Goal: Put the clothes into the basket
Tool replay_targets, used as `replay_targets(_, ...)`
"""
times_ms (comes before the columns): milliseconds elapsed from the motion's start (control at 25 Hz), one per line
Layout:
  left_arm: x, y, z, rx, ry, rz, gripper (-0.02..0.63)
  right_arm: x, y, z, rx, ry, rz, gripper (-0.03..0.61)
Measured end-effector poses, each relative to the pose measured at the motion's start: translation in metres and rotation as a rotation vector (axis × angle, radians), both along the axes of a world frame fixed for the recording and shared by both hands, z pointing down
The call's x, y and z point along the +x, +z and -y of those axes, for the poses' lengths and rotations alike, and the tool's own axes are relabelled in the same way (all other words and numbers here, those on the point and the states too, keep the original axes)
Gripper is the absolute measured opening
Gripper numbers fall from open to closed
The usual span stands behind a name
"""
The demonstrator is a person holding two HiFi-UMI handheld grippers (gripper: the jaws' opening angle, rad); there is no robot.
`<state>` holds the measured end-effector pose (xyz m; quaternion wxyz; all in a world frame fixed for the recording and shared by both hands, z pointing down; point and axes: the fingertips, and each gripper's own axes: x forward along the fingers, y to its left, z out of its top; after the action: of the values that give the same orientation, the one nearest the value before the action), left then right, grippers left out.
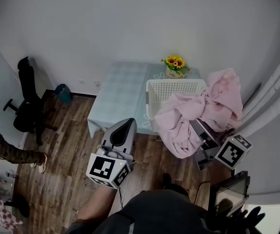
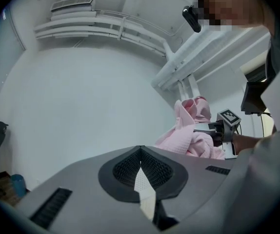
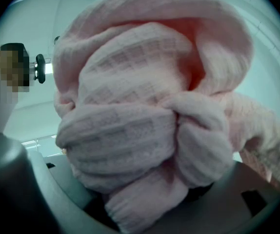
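Jaws of the right gripper [image 1: 203,134] stood wide but filled, clamped on a thick bunch of the pink garment [image 3: 130,121]. In its own view the cloth swelled over both jaws and hid their tips. The left gripper [image 2: 140,151] had its jaws drawn together, tips touching, with nothing between them. It pointed level toward the bare white wall.

The garment was soft pale pink with a waffle-like checked weave. It was crumpled into rolls and folds, and one narrow ribbed end hung down by the jaws. From the head view it was gathered in a loose heap at the right gripper. One mass rose above and to the right of the gripper, and a broad flap hung down in front of the table's [image 1: 123,89] near edge, clear of the wood floor [image 1: 67,150].

The cloth covered the near right corner of the white lattice basket [image 1: 174,87] — whether any of it lay inside, I could not tell. The basket sat on the table's pale checked cover, with a small pot of sunflowers [image 1: 174,62] just behind it. The left gripper was off to the basket's left, apart from the cloth.
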<state>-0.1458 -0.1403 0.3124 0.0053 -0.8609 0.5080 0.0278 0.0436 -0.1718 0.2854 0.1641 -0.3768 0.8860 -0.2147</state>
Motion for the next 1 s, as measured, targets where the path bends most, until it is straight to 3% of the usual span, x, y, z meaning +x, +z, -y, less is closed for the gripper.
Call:
replay_targets(160,0.011,-0.005,0.020,0.012,-0.020,0.014,0.008,0.006,0.004,0.024,-0.034,-0.031,0.060,0.376)
replay_targets(360,0.051,-0.011,0.136,-0.011,-0.093,0.033,0.008,0.043,0.007,0.150,-0.099,-0.102,0.145,0.376)
replay_targets(600,0.056,-0.022,0.164,-0.017,-0.144,0.041,0.008,0.044,0.010,0.196,-0.138,-0.144,0.176,0.376)
replay_targets(1000,0.037,0.024,0.229,-0.101,-0.140,0.059,0.008,0.035,0.116,0.275,-0.502,-0.026,0.338,0.376)
